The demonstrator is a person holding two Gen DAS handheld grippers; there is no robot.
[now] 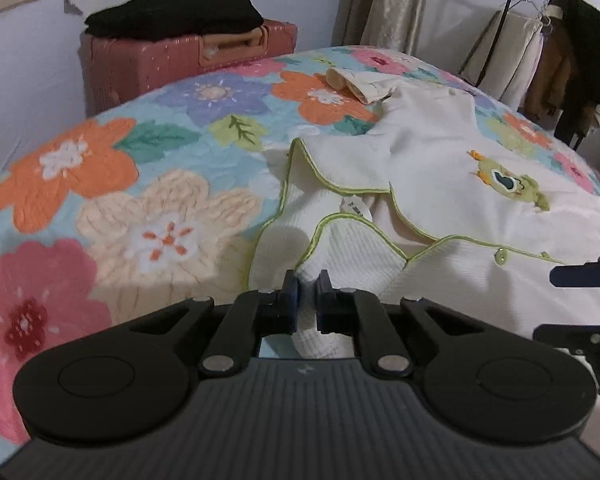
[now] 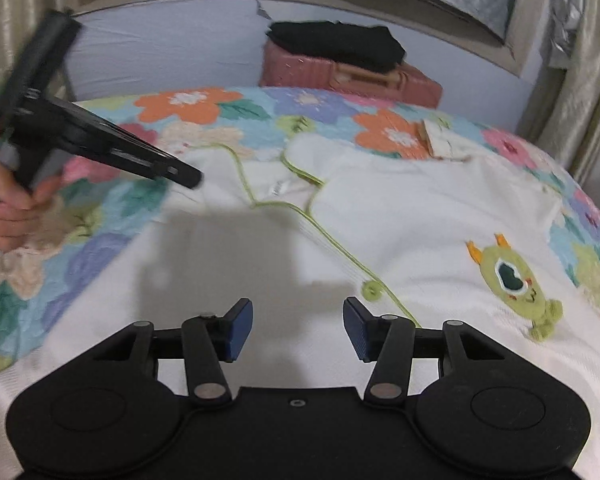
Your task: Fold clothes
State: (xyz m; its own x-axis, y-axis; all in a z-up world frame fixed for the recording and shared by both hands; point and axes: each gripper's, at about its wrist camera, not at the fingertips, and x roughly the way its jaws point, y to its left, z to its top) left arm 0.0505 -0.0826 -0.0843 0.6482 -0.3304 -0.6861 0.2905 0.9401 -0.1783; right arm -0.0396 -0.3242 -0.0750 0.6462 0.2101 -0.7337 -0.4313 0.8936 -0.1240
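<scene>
**Left claw pinches the collar edge; right claw hangs open over the body**

Nearest in the left wrist view, the left claw (image 1: 308, 286) has its blue pads drawn almost together on a fold of the cream waffle-knit child's garment with lime-green piping (image 1: 440, 184). White cloth fills the narrow slot between the pads and bunches up behind them, so this claw is gripping the garment at its left collar or front edge. From that pinch the garment runs away forward and to the right, its long axis slanting toward the far right corner of the flower-patterned quilted bed (image 1: 112, 208).

The right claw (image 2: 298, 328) sits over the middle of the same cloth with its pads well apart and nothing between them; it is open and holds nothing. Whether its tips touch the fabric cannot be told. Just ahead and right of it lie the green piped front edge and a small green button (image 2: 372, 291); further right is the green one-eyed monster patch (image 2: 518, 280).

The left claw is the one already on the fabric, so any fold likely turns on the right claw taking a matching edge.

Beyond the garment a pink hard-shell suitcase (image 1: 148, 60) stands beside the bed with a folded black garment (image 1: 176, 10) on top.
</scene>
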